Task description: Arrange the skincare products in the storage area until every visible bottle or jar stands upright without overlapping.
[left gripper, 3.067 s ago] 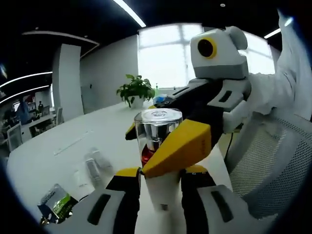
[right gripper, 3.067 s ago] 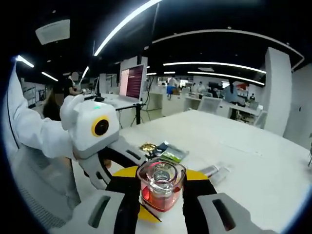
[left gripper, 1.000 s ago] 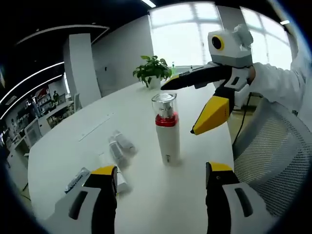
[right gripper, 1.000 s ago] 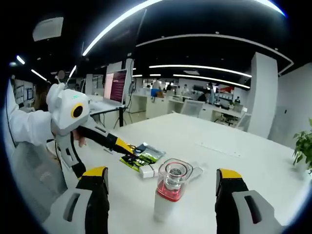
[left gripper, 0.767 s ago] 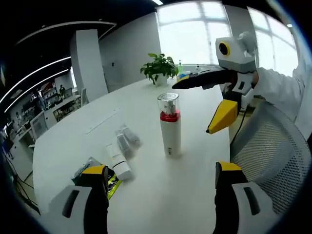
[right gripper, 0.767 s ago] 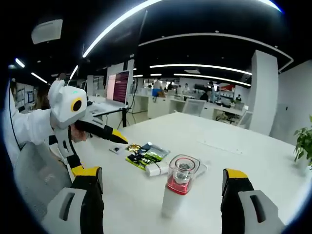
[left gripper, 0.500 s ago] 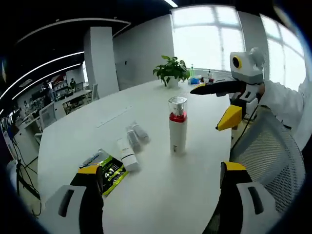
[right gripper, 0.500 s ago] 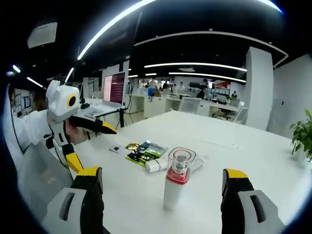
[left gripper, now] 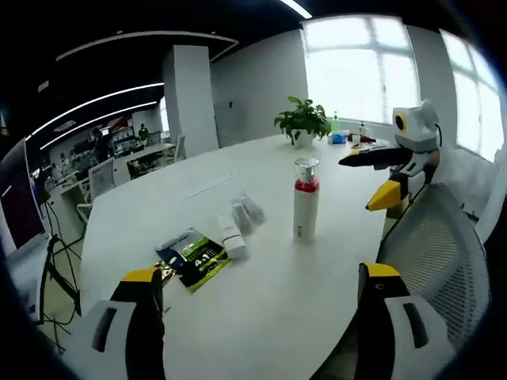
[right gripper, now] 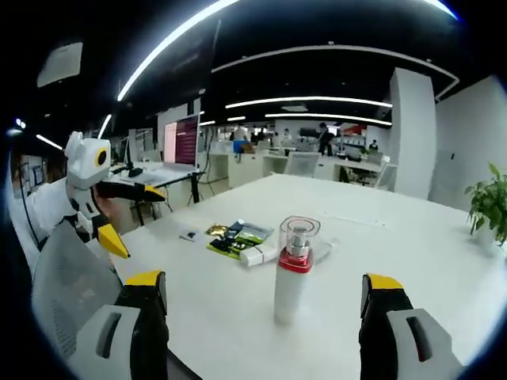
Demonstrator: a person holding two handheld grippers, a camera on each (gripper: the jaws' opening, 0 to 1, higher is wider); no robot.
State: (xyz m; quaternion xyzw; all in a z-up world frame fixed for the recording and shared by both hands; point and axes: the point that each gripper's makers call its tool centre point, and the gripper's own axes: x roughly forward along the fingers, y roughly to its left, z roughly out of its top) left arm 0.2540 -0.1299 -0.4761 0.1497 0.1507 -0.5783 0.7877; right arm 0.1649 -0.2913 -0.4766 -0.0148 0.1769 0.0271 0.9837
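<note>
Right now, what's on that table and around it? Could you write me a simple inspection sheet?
Surface: white table, mostly bare.
Job's things: white bottle with red collar and clear cap, upright; small tubes lying flat beside it.
Clutter: green sachets lying flat.
Grippers: left gripper open, holding nothing; right gripper open, holding nothing.
Cables: floor cables beside the table.
Surroundings: potted plant, mesh chair, windows, office desks.

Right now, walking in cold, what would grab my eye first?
The tall white bottle with a red collar and clear cap standing upright alone on the white round table. Beside it lie small white tubes and a green-and-black sachet. Both claws are open, held back from it.
</note>
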